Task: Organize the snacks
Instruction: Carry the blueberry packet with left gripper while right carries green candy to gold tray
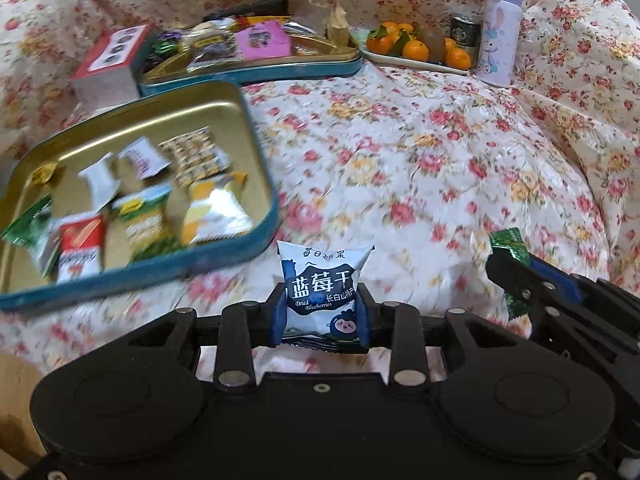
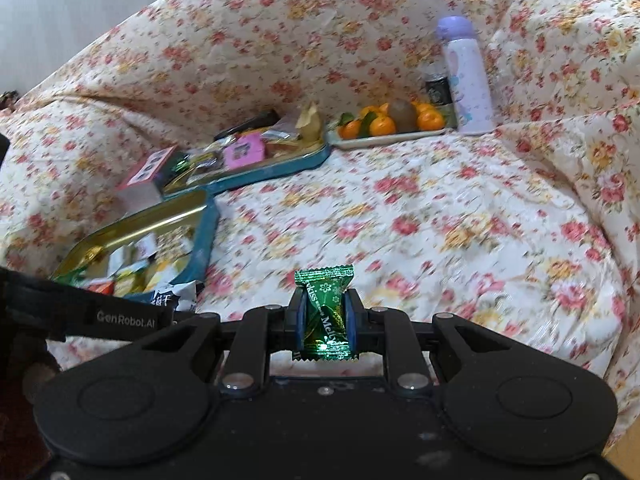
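1. Far left: near teal tin (image 1: 224, 256), open and gold inside, holding several small snack packets (image 1: 144, 216).
2. Behind it: red-and-white box (image 1: 108, 60), then far teal tin (image 1: 256, 74) heaped with mixed snacks.
3. Centre foreground: left gripper (image 1: 320, 308) clamped on blueberry packet (image 1: 322, 288), held upright between blue pads, just right of the near tin and above floral cloth (image 1: 420, 152).
4. Right of centre at the back: white tray (image 1: 404, 62) of oranges (image 1: 416, 50), dark can (image 1: 466, 34), lilac flask (image 1: 500, 28) standing upright.
5. Far right foreground: right gripper (image 2: 323, 320) pinched tight on green candy (image 2: 325, 312), wrapper ends sticking out above and below the pads, over bare cloth well clear of both tins.
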The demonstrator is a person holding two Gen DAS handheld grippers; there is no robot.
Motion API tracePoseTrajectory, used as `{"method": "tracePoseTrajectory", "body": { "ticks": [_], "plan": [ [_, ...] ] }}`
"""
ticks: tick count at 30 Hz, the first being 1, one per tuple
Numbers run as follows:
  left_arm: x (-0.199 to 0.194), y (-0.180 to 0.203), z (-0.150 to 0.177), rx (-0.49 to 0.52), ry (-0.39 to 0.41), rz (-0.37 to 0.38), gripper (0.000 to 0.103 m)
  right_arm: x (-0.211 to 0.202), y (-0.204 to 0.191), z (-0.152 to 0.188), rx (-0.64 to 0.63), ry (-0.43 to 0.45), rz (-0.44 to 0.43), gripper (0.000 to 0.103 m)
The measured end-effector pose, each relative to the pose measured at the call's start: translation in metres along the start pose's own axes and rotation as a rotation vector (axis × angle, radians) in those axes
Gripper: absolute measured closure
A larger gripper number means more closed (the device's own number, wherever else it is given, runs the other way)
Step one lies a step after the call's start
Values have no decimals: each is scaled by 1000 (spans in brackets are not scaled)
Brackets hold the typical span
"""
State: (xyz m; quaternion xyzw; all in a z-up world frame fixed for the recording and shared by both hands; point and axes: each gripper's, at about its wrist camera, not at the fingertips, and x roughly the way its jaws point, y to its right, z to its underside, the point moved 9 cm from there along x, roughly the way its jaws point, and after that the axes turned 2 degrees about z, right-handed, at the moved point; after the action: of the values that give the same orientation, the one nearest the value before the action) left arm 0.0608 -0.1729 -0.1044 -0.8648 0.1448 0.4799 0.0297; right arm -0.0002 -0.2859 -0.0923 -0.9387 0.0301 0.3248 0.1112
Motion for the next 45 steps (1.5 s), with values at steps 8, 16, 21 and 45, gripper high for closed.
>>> {"method": "tracePoseTrajectory", "body": {
  "ticks": [8,16,21,45],
  "plan": [
    [-24,-36,23,-24,15,-86,61,-9,-47,21,-69,-66,-121,83],
    [-51,-99,13,-95,73,-181,61,-11,-105,26,-148,-93,-238,82],
    [-61,-144,-2,-116,117,-253,61,-9,-131,19,-180,-87,-276,83],
    [-35,-258,-50,-243,199,-298,61,35,-221,-9,-267,-79,-331,83]
  ]
}}
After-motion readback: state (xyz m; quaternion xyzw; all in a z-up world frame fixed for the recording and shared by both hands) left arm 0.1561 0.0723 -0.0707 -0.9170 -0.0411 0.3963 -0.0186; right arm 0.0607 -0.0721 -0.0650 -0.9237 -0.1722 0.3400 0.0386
